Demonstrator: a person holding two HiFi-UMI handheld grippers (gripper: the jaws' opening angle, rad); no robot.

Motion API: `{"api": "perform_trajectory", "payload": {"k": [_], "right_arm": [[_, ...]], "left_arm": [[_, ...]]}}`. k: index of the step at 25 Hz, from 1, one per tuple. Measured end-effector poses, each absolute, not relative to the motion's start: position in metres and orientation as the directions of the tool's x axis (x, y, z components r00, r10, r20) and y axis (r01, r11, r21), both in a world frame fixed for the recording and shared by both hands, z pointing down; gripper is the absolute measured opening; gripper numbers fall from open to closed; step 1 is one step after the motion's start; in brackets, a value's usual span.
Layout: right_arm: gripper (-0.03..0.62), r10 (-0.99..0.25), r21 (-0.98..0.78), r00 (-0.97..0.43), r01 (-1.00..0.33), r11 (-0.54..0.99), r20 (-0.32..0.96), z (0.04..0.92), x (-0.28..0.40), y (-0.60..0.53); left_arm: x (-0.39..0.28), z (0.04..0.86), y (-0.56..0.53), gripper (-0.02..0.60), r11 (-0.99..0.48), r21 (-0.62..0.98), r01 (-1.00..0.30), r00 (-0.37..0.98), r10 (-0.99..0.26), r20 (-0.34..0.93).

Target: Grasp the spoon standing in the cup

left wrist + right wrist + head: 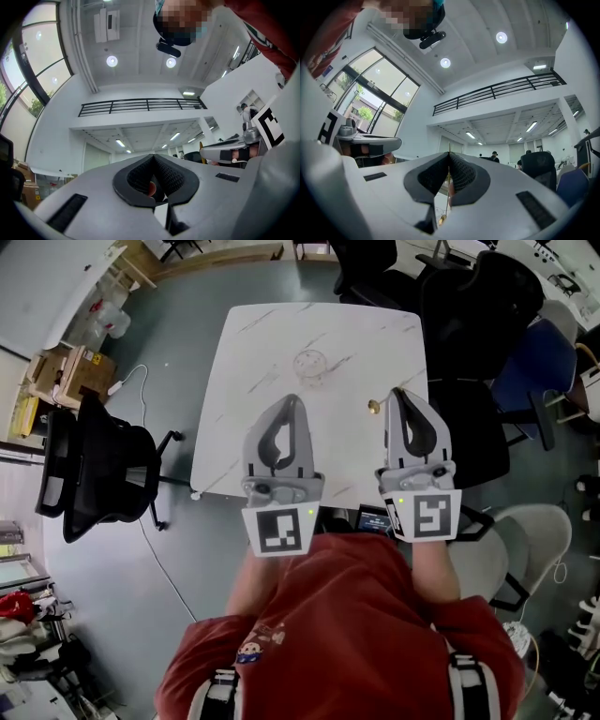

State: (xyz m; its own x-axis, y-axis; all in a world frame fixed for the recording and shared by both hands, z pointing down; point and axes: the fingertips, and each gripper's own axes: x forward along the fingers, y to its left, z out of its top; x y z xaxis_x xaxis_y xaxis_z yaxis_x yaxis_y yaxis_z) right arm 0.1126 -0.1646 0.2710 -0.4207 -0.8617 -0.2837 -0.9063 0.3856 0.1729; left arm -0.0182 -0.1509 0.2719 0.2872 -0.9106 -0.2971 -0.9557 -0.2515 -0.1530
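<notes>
A clear glass cup (310,365) stands empty on the white marble table (253,343), ahead of both grippers. My right gripper (397,392) is shut on a thin gold spoon. The spoon's small bowl end (373,407) shows just left of the gripper's tip, over the table. In the right gripper view the spoon's handle (448,185) runs between the closed pads of the right gripper (449,154), which points up toward the ceiling. My left gripper (292,399) is shut with nothing in it, and the left gripper (152,157) also points up.
A black office chair (94,474) stands left of the table. Dark chairs (478,324) crowd its right side. Cardboard boxes (66,371) lie at the far left. The person's red sleeves fill the bottom of the head view.
</notes>
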Motion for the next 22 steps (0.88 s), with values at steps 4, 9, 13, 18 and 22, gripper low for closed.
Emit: {"api": "perform_trajectory", "payload": {"k": [4,9,13,18,22], "right_arm": [[0.015,-0.857,0.164,-0.426,-0.904,0.394,-0.29,0.269,0.112,-0.165],[0.015,-0.855,0.162,-0.426,-0.905,0.394,-0.296,0.271,0.112,-0.17],[0.015,-0.852,0.149,-0.429,-0.903,0.402,-0.301,0.274,0.108,-0.175],[0.015,-0.85,0.137,-0.433,-0.901,0.411,-0.3,0.275,0.103,-0.183],[0.015,-0.85,0.153,-0.439,-0.898,0.412,-0.29,0.278,0.1,-0.189]], "left_arm": [[-0.016,0.27,-0.153,0.009,-0.251,-0.147,-0.957,0.286,-0.908,-0.305],[-0.017,0.273,-0.158,0.009,-0.247,-0.143,-0.958,0.28,-0.912,-0.3],[-0.02,0.278,-0.164,0.009,-0.243,-0.133,-0.961,0.273,-0.915,-0.298],[-0.025,0.28,-0.172,0.009,-0.238,-0.131,-0.962,0.267,-0.921,-0.285],[-0.028,0.28,-0.178,0.009,-0.237,-0.128,-0.963,0.265,-0.92,-0.289]]}}
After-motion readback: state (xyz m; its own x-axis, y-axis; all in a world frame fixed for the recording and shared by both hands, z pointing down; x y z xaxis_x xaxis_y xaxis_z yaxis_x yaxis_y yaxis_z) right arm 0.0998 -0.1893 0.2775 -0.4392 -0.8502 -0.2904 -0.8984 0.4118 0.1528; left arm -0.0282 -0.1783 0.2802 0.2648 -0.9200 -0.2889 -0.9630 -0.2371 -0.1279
